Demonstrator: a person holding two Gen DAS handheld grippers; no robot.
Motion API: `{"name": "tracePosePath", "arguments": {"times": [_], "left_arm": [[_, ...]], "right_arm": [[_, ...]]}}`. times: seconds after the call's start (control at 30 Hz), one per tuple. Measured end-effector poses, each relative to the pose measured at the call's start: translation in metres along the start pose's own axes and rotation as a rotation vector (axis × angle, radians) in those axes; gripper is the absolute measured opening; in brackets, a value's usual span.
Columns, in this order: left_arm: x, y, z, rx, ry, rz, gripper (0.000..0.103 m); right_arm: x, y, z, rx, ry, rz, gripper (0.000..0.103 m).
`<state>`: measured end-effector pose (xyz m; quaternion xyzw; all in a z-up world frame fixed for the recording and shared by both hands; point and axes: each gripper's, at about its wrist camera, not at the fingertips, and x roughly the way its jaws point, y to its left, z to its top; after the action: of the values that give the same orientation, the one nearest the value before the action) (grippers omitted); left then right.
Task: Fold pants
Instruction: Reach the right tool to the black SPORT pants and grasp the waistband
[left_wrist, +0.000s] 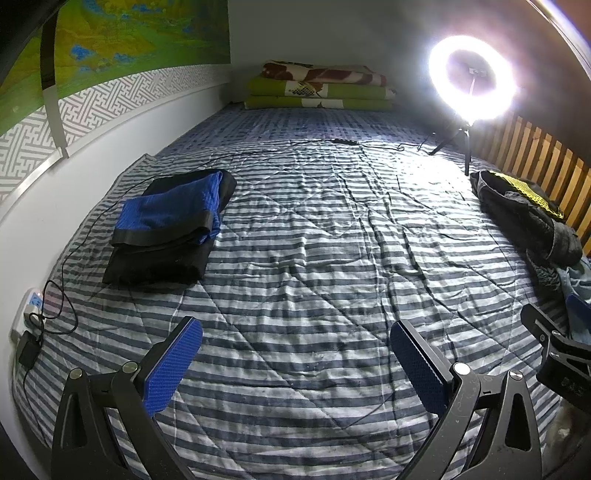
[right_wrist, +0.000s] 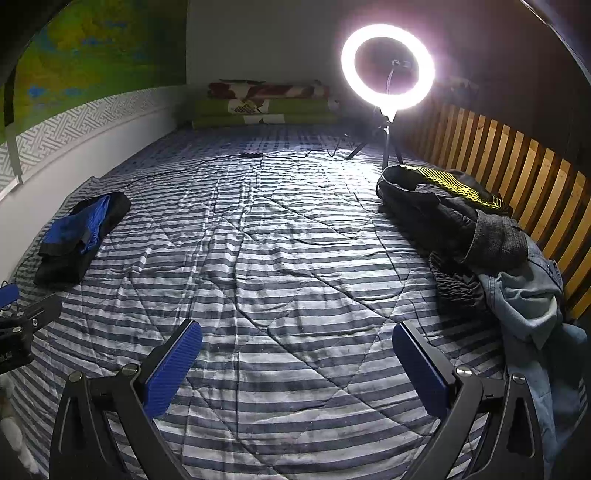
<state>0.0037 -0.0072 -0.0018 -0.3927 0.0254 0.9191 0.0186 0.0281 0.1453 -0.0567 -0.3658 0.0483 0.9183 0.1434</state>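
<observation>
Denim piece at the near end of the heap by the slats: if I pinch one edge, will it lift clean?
Probably not. The denim piece lies crumpled, so it should hang floppy. It touches the dark clothes, which may drag along. It likely weighs more than thin cloth.

A ring light (left_wrist: 472, 75) glares white, washing the striped quilt (left_wrist: 314, 236) nearby; corners fall dark, edges bend with fisheye distortion.

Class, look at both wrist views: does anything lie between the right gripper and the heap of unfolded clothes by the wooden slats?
Nothing visible does. The right gripper, jaws open and empty, faces bare striped quilt; the unfolded clothes heap lies to its right, with only quilt between.
</observation>
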Motion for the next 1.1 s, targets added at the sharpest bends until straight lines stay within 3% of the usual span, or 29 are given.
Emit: {"name": "tracePosePath", "arguments": {"times": [0.2,0.47,0.8,1.1], "left_arm": [[0.007,-0.005,0.002,0.009,0.005,0.002,0.103],[0.017,-0.008,0.003,-0.003,0.022,-0.003,0.103],[0.038,-0.019,0.001,0.013,0.058,-0.011,0.103],[0.054,-0.030,0.002,0.027,0.074,-0.020,0.103]], "right_arm": [[0.005,-0.014,0.011,-0.005,-0.029,-0.035,0.101],[0.026,-0.061,0.035,0.110,-0.003,-0.047,0.101],[0.046,-0.157,0.088,0.250,-0.039,-0.155,0.101],[0.107,-0.244,0.155,0.258,0.050,-0.300,0.101]]}}
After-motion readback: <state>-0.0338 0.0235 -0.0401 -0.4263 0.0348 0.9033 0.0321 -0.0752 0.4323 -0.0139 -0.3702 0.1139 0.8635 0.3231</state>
